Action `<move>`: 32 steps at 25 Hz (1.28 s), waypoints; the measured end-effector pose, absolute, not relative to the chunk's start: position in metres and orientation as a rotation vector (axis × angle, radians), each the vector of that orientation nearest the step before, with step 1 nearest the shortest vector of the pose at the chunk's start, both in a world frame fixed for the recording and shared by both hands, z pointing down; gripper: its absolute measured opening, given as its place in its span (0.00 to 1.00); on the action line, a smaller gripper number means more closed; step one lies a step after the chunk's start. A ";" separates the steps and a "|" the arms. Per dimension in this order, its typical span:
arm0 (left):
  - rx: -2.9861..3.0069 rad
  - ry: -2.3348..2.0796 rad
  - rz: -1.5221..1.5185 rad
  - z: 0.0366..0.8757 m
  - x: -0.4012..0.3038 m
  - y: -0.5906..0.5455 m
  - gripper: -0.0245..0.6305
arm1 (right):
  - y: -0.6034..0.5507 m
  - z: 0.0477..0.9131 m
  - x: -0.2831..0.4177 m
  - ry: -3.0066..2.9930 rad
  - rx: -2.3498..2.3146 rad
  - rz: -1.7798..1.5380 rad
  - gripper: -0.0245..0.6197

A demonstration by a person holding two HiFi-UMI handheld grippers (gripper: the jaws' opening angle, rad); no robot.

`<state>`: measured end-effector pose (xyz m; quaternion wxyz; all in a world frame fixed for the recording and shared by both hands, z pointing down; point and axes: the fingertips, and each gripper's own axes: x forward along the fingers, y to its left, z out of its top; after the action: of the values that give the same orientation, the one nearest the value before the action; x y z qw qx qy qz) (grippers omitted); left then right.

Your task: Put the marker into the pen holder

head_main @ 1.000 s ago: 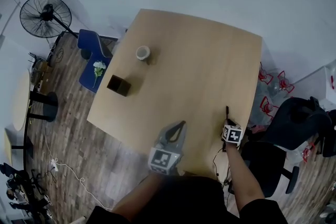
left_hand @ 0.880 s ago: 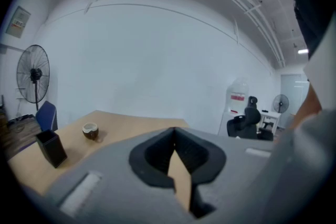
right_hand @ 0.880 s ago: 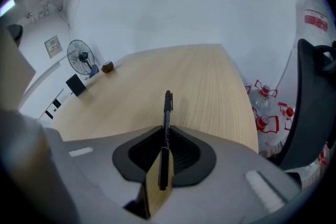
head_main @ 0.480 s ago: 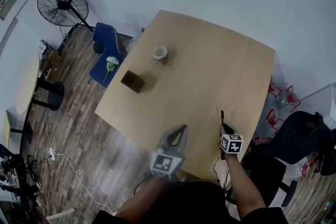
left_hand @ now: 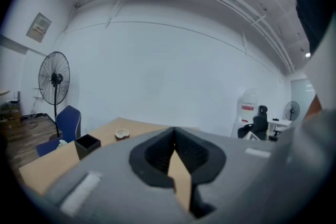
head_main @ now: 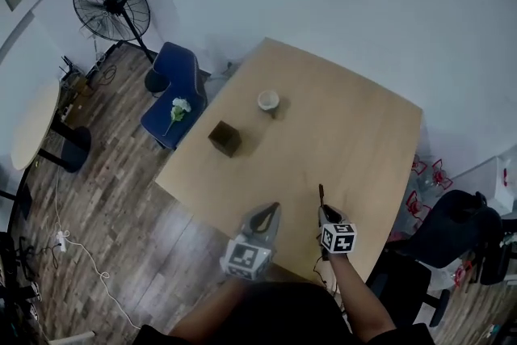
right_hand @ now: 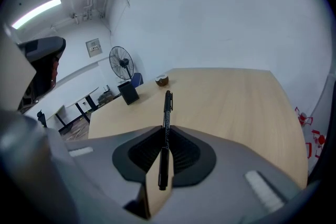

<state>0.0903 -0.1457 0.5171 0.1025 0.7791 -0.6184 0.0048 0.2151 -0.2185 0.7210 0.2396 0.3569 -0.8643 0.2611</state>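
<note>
Head view: the right tongs (head_main: 323,212) hang over the near right part of the surface (head_main: 355,133). A thin dark marker (head_main: 321,194) sticks out ahead of them toward the far side. Just beside them, at the near edge, are the left tongs (head_main: 273,210). The black square pen holder (head_main: 224,138) stands well apart, at the left side of the surface, with a small cup (head_main: 268,100) beyond it. The marker is not in the holder.

Right gripper view shows what the head view cannot resolve. The tongs are closed onto the marker's barrel, pads pressing it. A short end sits behind the pads and the longer part projects forward.

Left gripper view: the tongs meet tip to tip, nothing between them.

Against one second ago, the head view has shifted. The fan (head_main: 113,8) and blue chair (head_main: 174,85) sit further into the picture, and the holder and cup lie further right in it. Both tongs keep their places side by side at the near edge. The marker is in the same grip, and the holder and cup are arranged as before.
</note>
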 end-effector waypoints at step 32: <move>2.183 -1.956 -0.147 0.517 -0.271 -0.006 0.04 | -0.135 0.594 -0.153 -2.615 0.978 0.705 0.10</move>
<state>-0.2706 -0.0060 0.5168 0.1033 0.7397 -0.6630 -0.0499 -0.1534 -0.1347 0.5937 0.1308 0.3368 -0.9003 0.2426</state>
